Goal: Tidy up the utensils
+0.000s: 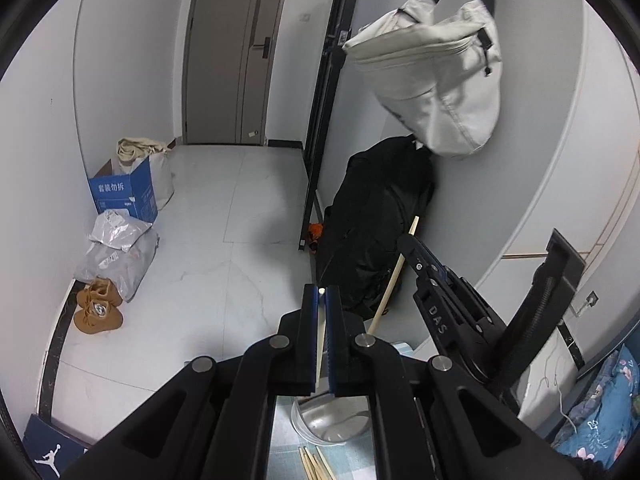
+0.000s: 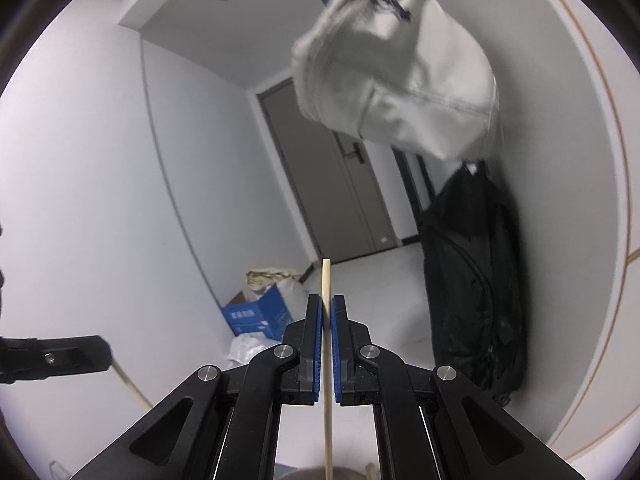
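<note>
Hanging bag (image 2: 400, 76) — blurred; chopstick (image 2: 328, 400) — cropped below

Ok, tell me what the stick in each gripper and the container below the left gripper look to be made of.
Stick in the right hand-held gripper: the chopstick looks like bare bamboo or wood, pale tan, matte, square-cut tip. The left hand-held gripper pinches a similar pale chopstick. The container looks like brushed stainless steel, grey with soft reflections, though a white rim may be plastic.

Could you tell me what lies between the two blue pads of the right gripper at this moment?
A single wooden chopstick lies between the right gripper pads, clamped upright; the right wrist view shows it.
</note>
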`<state>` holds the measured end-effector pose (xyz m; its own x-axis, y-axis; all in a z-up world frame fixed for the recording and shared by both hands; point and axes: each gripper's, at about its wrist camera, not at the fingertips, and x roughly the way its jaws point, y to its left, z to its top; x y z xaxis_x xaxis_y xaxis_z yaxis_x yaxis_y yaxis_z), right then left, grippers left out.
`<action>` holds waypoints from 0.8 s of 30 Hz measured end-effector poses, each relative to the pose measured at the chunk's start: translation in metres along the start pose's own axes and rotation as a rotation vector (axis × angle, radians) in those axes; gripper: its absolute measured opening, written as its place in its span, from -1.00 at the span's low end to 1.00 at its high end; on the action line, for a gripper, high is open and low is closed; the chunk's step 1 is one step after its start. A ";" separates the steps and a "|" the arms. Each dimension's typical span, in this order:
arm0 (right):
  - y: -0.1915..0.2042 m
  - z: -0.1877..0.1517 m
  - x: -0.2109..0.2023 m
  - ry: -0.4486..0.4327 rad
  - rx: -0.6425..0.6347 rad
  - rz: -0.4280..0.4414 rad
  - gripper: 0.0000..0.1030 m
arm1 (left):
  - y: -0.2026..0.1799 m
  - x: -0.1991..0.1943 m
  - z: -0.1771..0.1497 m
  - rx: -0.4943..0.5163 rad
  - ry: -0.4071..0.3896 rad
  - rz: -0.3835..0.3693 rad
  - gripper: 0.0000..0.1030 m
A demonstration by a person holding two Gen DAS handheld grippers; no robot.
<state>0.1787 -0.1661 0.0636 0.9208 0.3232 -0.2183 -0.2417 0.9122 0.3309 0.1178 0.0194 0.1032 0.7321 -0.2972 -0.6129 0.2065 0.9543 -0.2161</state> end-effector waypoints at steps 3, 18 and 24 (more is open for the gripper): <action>-0.006 -0.008 0.014 0.001 0.029 -0.027 -0.93 | 0.009 0.012 -0.003 -0.020 0.015 -0.017 -1.00; 0.005 -0.034 0.021 0.034 -0.155 0.010 -0.93 | 0.016 0.051 -0.021 -0.039 0.119 -0.090 -1.00; 0.005 -0.038 0.006 0.084 -0.160 0.061 -0.93 | 0.015 0.055 -0.020 -0.043 0.134 -0.109 -1.00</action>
<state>0.1716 -0.1498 0.0287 0.8759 0.3927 -0.2803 -0.3479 0.9166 0.1968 0.1482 0.0166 0.0514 0.6131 -0.4032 -0.6793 0.2502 0.9148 -0.3171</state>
